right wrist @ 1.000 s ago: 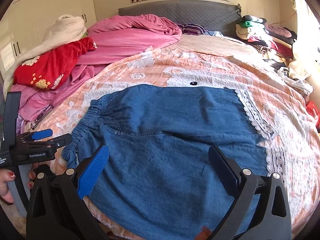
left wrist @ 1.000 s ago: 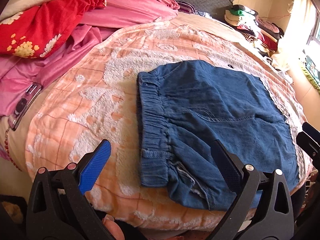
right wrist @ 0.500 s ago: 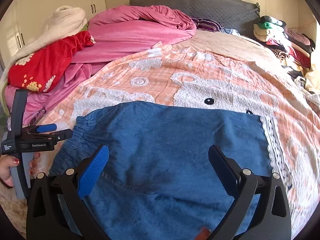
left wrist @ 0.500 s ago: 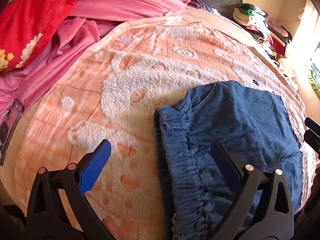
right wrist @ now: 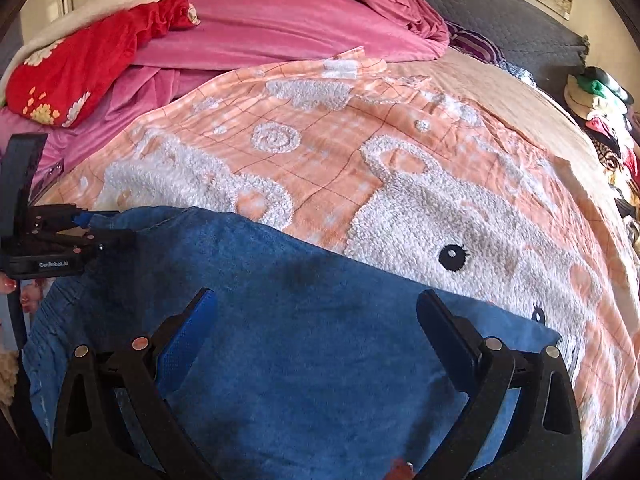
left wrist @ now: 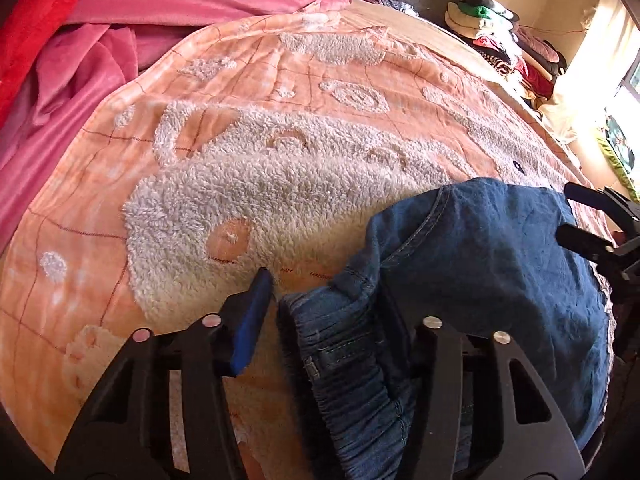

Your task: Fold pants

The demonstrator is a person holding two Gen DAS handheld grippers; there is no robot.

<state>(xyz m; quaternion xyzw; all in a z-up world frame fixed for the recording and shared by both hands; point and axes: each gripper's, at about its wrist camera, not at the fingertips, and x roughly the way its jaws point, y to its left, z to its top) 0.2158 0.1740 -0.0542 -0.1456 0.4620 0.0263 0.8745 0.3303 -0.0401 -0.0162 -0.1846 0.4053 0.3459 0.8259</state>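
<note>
While the pants lie on the blanket near the bed's edge, the left gripper has just been closing on their elastic waistband, which sits bunched between its jaws; whether the pads press yet I cannot tell. The right gripper hovers over the denim, jaws wide apart. I judge this the first grab; next, the right must pinch cloth too. Since a second ago both views have closed in on the pants
</note>
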